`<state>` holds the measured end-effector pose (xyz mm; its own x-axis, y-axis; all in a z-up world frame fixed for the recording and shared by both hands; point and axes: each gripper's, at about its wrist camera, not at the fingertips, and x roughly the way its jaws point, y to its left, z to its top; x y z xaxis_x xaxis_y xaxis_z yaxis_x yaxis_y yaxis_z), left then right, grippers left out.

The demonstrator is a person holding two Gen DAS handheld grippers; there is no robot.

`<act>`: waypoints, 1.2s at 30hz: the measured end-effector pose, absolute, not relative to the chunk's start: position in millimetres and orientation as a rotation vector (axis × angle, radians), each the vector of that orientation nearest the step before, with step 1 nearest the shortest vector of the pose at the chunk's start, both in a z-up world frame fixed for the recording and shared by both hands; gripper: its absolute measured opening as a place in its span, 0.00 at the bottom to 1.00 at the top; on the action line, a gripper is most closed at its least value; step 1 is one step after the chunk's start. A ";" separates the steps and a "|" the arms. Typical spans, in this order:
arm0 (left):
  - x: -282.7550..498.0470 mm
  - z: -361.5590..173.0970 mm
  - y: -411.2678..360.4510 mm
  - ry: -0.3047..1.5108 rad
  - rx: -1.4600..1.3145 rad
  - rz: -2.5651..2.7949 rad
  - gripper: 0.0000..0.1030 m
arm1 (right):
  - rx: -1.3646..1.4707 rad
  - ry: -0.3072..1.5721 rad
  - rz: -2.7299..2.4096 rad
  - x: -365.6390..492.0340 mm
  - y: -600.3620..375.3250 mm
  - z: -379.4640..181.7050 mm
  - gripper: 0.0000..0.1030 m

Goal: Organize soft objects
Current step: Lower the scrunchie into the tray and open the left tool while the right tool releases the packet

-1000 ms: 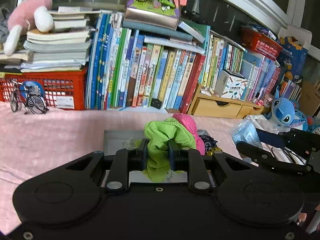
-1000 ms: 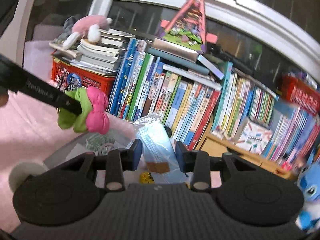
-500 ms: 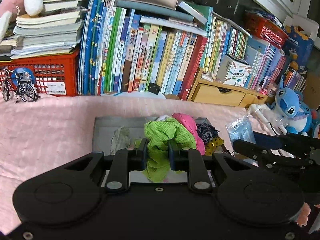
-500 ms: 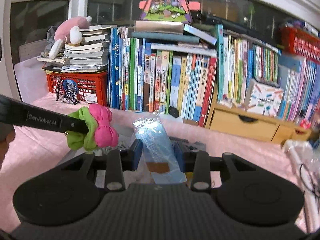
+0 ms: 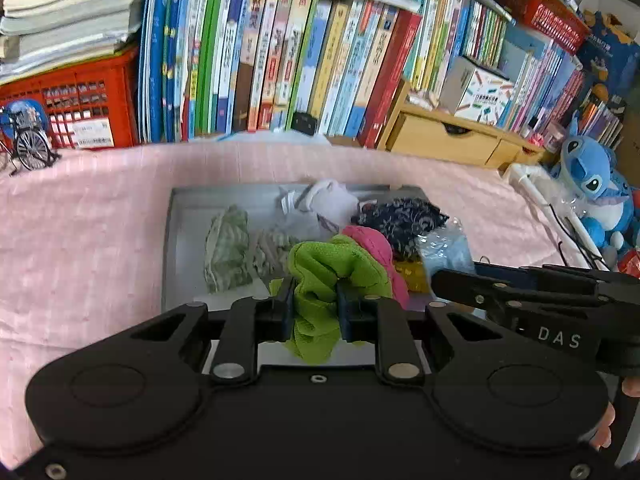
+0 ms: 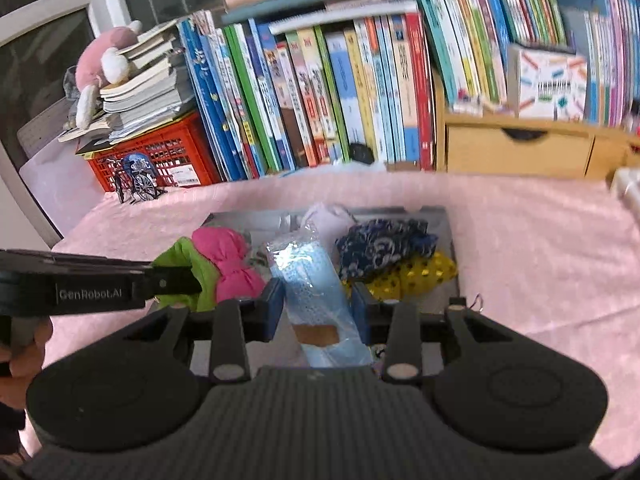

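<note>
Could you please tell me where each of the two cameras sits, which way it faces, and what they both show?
Left wrist: sits on the left gripper, facing forward and down at the grey tray; its jaws clamp a green and pink bow, and the right gripper enters at right.
Right wrist: sits on the right gripper, facing the same tray; its jaws hold a blue packet, and the left gripper and a hand show at left.
Shared: tray, bow, packet, bookshelf, pink cloth.
</note>
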<state>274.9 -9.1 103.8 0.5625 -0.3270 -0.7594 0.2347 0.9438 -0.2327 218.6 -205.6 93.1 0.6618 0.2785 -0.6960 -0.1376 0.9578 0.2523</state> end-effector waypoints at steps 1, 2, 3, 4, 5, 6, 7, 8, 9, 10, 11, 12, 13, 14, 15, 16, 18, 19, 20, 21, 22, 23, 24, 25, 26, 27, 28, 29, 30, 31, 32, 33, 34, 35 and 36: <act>277.4 101.5 -9.3 0.934 -0.117 -0.336 0.19 | 0.198 0.827 0.240 221.1 -205.6 91.4 0.44; 279.6 99.4 -9.2 0.950 -0.128 -0.341 0.19 | 0.213 0.841 0.243 223.9 -205.4 89.5 0.44; 282.1 97.4 -8.5 0.963 -0.139 -0.342 0.19 | 0.224 0.854 0.242 226.7 -205.0 87.7 0.44; 284.1 95.7 -8.3 0.972 -0.145 -0.340 0.19 | 0.229 0.864 0.239 229.4 -204.3 86.2 0.45; 285.5 94.6 -8.3 0.975 -0.145 -0.336 0.20 | 0.230 0.870 0.232 232.2 -203.1 84.9 0.45; 286.7 93.8 -8.5 0.975 -0.142 -0.331 0.20 | 0.231 0.876 0.226 234.8 -202.2 83.4 0.45; 287.8 93.2 -8.4 0.977 -0.139 -0.329 0.20 | 0.238 0.884 0.221 237.3 -201.8 81.4 0.45; 288.7 92.9 -8.6 0.978 -0.138 -0.328 0.20 | 0.250 0.895 0.217 239.2 -202.2 79.3 0.45; 289.2 92.6 -8.6 0.979 -0.137 -0.330 0.20 | 0.266 0.908 0.216 241.6 -202.4 76.8 0.45; 289.5 92.6 -9.0 0.980 -0.135 -0.332 0.20 | 0.278 0.917 0.218 243.5 -202.8 74.9 0.45; 289.5 92.4 -9.4 0.980 -0.130 -0.332 0.20 | 0.286 0.924 0.220 244.7 -202.7 72.9 0.45; 289.6 92.1 -10.0 0.980 -0.125 -0.331 0.20 | 0.289 0.929 0.217 245.8 -202.0 71.0 0.45; 289.9 91.4 -10.7 0.982 -0.120 -0.330 0.20 | 0.289 0.934 0.213 246.9 -201.3 69.4 0.45; 290.4 90.8 -11.6 0.984 -0.116 -0.329 0.21 | 0.291 0.938 0.209 248.0 -200.8 68.1 0.45; 291.3 89.7 -12.2 0.986 -0.114 -0.329 0.21 | 0.295 0.944 0.206 249.4 -200.3 66.7 0.45; 291.9 88.6 -12.4 0.987 -0.114 -0.328 0.21 | 0.299 0.951 0.201 250.4 -200.1 65.2 0.45; 292.7 87.3 -12.7 0.989 -0.113 -0.332 0.22 | 0.301 0.958 0.193 251.4 -200.4 63.3 0.45; 292.6 87.0 -13.0 0.990 -0.112 -0.334 0.22 | 0.300 0.960 0.187 251.8 -200.6 62.4 0.45; 293.0 86.6 -12.2 0.990 -0.110 -0.337 0.22 | 0.298 0.962 0.181 252.1 -201.1 61.8 0.45; 293.1 86.7 -12.3 0.989 -0.109 -0.338 0.23 | 0.297 0.965 0.175 252.3 -201.6 60.9 0.45; 293.2 86.8 -12.2 0.989 -0.110 -0.338 0.23 | 0.298 0.968 0.173 252.7 -202.4 60.0 0.45; 293.2 86.5 -12.4 0.988 -0.112 -0.339 0.23 | 0.301 0.971 0.173 252.8 -203.1 59.4 0.45; 293.5 86.2 -12.2 0.987 -0.114 -0.340 0.23 | 0.304 0.973 0.172 253.0 -203.3 58.8 0.45; 293.4 85.9 -12.4 0.985 -0.113 -0.340 0.23 | 0.306 0.974 0.171 253.2 -203.5 58.5 0.45; 293.4 85.5 -12.8 0.983 -0.110 -0.341 0.24 | 0.306 0.974 0.171 253.3 -203.3 58.2 0.45; 293.0 85.5 -13.3 0.981 -0.107 -0.341 0.25 | 0.305 0.974 0.170 253.3 -203.3 58.1 0.45; 292.6 85.7 -13.7 0.979 -0.102 -0.342 0.25 | 0.305 0.972 0.171 253.3 -203.6 57.9 0.45; 292.1 86.1 -13.9 0.976 -0.099 -0.342 0.25 | 0.304 0.971 0.172 253.2 -203.5 57.9 0.45; 291.6 86.5 -14.3 0.973 -0.095 -0.342 0.25 | 0.303 0.969 0.174 253.1 -203.4 58.0 0.45; 290.9 86.7 -14.8 0.970 -0.093 -0.341 0.25 | 0.302 0.966 0.175 253.0 -203.2 58.2 0.45; 290.4 86.9 -15.0 0.969 -0.092 -0.341 0.25 | 0.300 0.963 0.175 252.8 -202.8 58.6 0.47; 290.1 87.2 -15.2 0.967 -0.091 -0.341 0.26 | 0.299 0.960 0.175 252.4 -202.9 58.8 0.48; 289.7 87.4 -15.4 0.967 -0.091 -0.340 0.27 | 0.297 0.958 0.176 252.0 -202.9 59.1 0.48; 289.3 87.3 -15.0 0.967 -0.091 -0.338 0.29 | 0.294 0.957 0.177 251.4 -202.8 59.6 0.51; 289.1 87.7 -15.1 0.966 -0.090 -0.336 0.30 | 0.291 0.954 0.177 250.9 -202.4 60.3 0.56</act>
<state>289.1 -15.1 87.7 0.5211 -0.3197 -0.7914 0.2399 0.9447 -0.2237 250.9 -202.4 60.3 0.5680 0.2752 -0.7757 -0.0208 0.9469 0.3208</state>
